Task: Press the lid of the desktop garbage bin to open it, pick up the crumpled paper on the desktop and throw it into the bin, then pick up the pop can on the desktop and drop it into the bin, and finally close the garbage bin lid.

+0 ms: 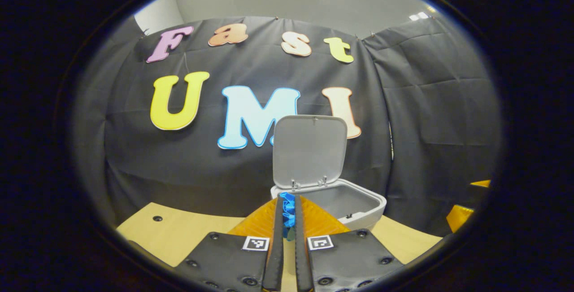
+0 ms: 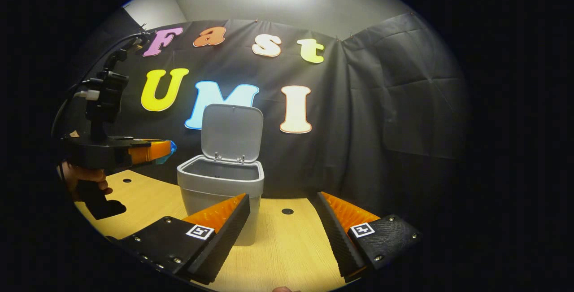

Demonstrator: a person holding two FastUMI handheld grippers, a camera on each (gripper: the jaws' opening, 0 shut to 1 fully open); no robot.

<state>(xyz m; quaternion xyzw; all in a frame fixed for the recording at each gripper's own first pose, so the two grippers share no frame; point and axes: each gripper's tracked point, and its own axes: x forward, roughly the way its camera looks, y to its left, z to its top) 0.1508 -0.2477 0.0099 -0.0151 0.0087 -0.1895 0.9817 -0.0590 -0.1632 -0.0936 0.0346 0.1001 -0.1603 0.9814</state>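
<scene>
The grey desktop bin stands on the wooden table with its lid raised upright at the back. In the left gripper view the bin's rim lies just ahead and to the right of my fingers. My left gripper is shut on a crumpled blue paper, held above the table near the bin's left side. The right gripper view shows that left gripper with the blue paper at its tip, level with the bin's rim. My right gripper stands open over the table, right of the bin.
The wooden table has small dark holes in it. A hand holds the left gripper's grip at the left. Black cloth walls close in behind and to the right of the bin. Orange shapes show at the far right edge.
</scene>
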